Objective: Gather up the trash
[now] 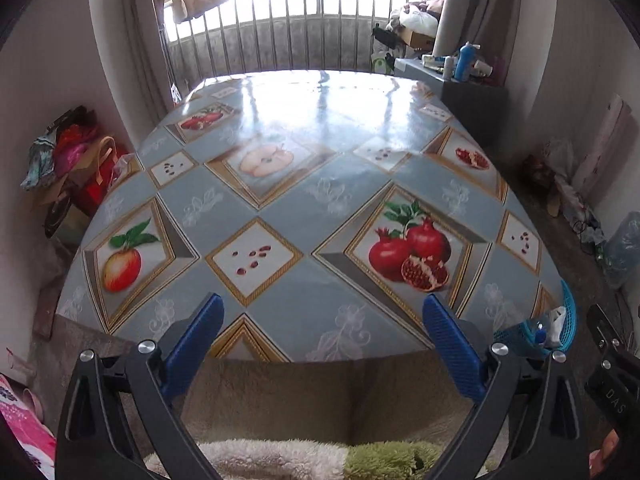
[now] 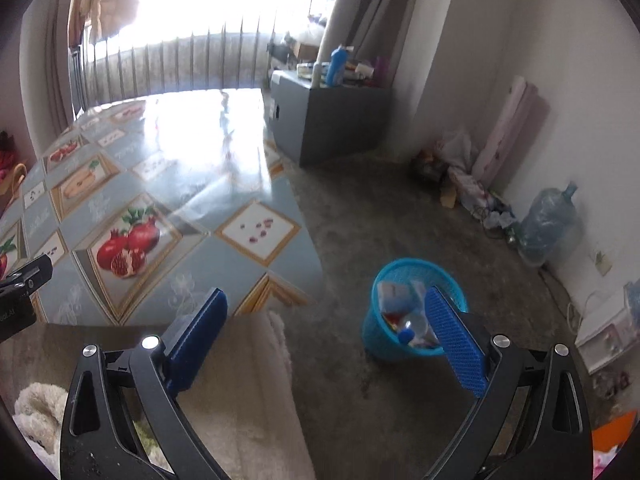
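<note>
Blue fingers (image 1: 452, 348) spread wide on the left gripper (image 1: 324, 340), nothing between them, hovering at the near edge of the table (image 1: 320, 200). Ahead of those fingers runs a glossy oilcloth, blue diamonds with pomegranates and apples, glare washing out its far end. Beyond that, a metal railing (image 1: 288, 32) and a bright window. Right gripper (image 2: 328, 332) wide apart too, and bare. Its right finger (image 2: 456, 344) overlaps the turquoise mesh wastebasket (image 2: 384, 336) standing on the concrete floor (image 2: 400, 208), off the table's corner, with wrappers and a bottle (image 2: 410, 326) inside. Further out past that finger, a water jug (image 2: 548, 224) against the wall; a grey cabinet (image 2: 336, 120) stands far ahead.
</note>
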### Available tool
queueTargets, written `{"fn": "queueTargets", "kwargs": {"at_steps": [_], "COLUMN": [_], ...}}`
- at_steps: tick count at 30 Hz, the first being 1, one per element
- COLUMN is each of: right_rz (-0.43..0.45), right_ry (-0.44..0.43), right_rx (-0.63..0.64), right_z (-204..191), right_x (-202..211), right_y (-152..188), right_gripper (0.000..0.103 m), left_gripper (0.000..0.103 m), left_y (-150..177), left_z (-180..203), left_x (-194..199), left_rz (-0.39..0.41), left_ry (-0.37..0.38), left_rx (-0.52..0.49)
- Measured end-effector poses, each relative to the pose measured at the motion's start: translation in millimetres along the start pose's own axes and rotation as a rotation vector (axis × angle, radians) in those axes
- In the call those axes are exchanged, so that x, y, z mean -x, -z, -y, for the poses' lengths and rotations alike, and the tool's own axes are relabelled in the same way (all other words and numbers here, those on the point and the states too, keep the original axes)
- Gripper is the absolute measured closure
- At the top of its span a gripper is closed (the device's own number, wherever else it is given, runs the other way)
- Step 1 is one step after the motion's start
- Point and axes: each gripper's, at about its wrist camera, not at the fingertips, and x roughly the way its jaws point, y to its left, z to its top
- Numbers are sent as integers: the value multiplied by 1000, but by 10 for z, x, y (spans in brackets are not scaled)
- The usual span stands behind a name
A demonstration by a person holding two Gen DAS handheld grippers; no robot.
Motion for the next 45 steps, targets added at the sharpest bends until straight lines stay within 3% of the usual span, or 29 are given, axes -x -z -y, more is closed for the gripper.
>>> {"fn": "queueTargets", "kwargs": {"at_steps": [3, 17, 45], "right_rz": [-47, -90, -82], "right_ry": [17, 55, 86], "right_rx": [1, -7, -14], "right_z": [-17, -71, -37], "right_x": [-26, -72, -21], "right_y": [75, 96, 146], "right_gripper": [8, 8, 8], "left_gripper": [6, 6, 6], "left_y": [-3, -29, -36], "left_z": [-18, -82, 46], "left_x": [-1, -73, -42], "left_rz": [-5, -23, -19], "left_ry": [-5, -26, -5], "left_rx": [-3, 3, -68]}}
